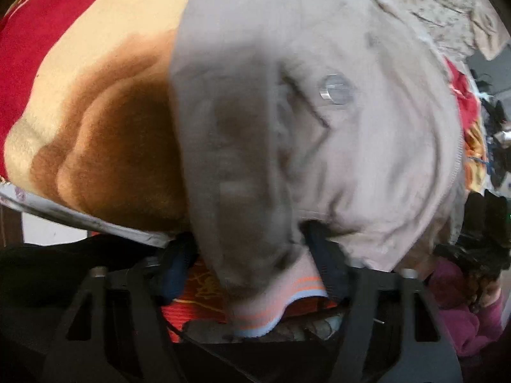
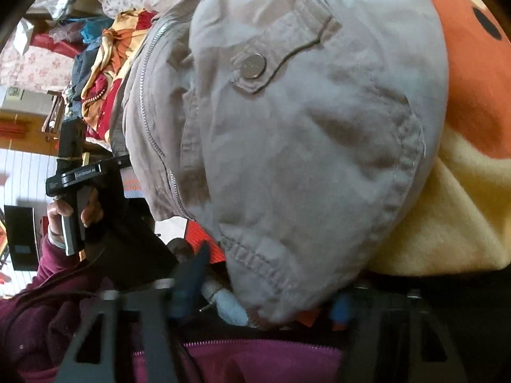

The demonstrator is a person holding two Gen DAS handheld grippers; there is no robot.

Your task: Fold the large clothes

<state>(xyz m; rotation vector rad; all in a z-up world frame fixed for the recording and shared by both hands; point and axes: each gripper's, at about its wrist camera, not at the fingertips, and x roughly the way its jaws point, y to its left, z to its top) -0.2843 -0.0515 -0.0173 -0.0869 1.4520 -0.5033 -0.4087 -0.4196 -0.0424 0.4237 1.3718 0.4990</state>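
**Jacket hem pinched at both ends, hanging off the bed**

Grey-beige jacket (image 1: 319, 127) fills both views, draped over the patterned blanket (image 1: 95, 111) and lifted at its lower edge. Both grippers look closed on it: the left gripper (image 1: 255, 274) on a striped cuff (image 1: 271, 300), the right gripper (image 2: 258, 296) on a stitched corner. Risk, as I judge it: the thick hem slips from a shallow pinch, or the zipper (image 2: 156, 140) side sags and skews the fold.

We see a red, cream and brown fleece blanket (image 1: 95, 95), floral bedding (image 2: 35, 63), piled clothes (image 2: 105, 48), white plank wall (image 2: 25, 172).
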